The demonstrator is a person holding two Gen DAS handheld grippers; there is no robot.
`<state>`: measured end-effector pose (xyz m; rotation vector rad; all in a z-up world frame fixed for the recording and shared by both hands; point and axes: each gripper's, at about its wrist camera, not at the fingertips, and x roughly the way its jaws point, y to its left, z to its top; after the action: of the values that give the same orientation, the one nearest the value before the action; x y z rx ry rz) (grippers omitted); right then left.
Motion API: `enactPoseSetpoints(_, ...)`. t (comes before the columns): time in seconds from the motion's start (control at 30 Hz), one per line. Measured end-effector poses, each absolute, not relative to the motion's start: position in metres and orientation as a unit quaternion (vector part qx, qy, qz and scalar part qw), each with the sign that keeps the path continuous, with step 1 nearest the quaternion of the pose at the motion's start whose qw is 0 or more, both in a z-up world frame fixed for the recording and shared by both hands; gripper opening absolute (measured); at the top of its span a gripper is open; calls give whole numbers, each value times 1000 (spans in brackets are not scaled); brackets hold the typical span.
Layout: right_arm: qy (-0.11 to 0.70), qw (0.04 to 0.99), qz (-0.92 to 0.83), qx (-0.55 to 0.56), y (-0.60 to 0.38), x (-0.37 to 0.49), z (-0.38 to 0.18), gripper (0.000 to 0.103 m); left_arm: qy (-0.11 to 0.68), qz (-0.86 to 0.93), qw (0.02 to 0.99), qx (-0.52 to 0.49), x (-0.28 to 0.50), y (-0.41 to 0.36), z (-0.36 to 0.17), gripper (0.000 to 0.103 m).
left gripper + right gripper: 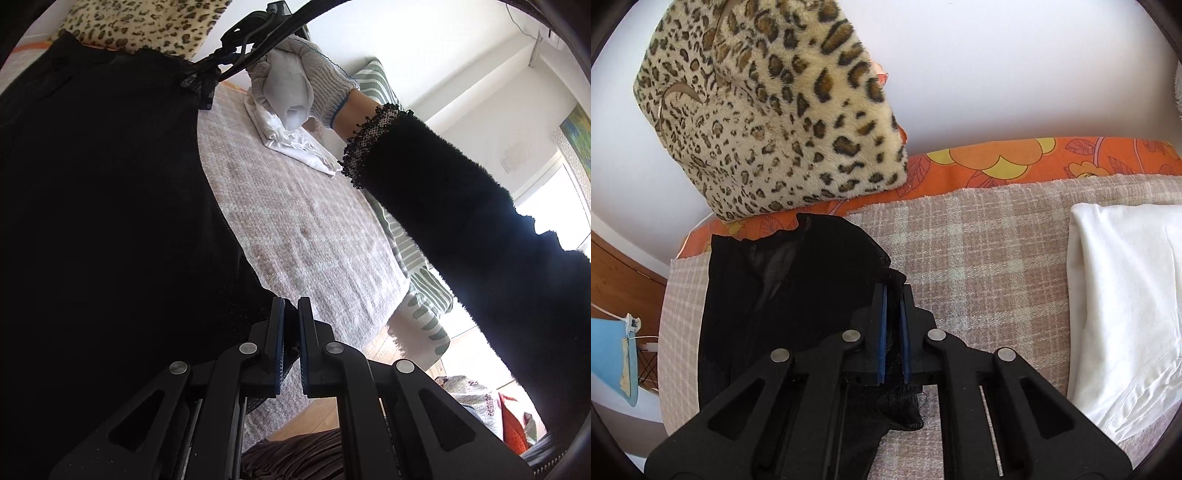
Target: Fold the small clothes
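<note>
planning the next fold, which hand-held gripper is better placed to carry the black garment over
Either: the right hand-held gripper and left hand-held gripper each pinch the black garment. Right looks slightly better, seeing its laid-out part on the blanket.

The black garment [103, 229] fills the left wrist view's left half and runs off its left and bottom edges, hiding the bed [295, 236] beneath. Its edge sits between the left claw [291, 347] pads, but the fabric there is too dark to tell folds or layers. The right claw [894, 332] grips black cloth whose lower part disappears behind the claw's body. The white garment [1123, 302] is cut off by the right edge of the right wrist view. The leopard pillow [768, 110] runs out at the top. In the left wrist view, the gloved hand [295, 77] covers the right claw's handle.
</note>
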<state>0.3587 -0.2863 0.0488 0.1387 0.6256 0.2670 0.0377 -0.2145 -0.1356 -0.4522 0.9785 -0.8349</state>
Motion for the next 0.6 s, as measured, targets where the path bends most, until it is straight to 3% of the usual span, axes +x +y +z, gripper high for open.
enactPoseSetpoints(0.6, 328, 937, 95, -68, -117, 353, 73, 7, 438, -312, 786, -306, 19, -119, -151, 5)
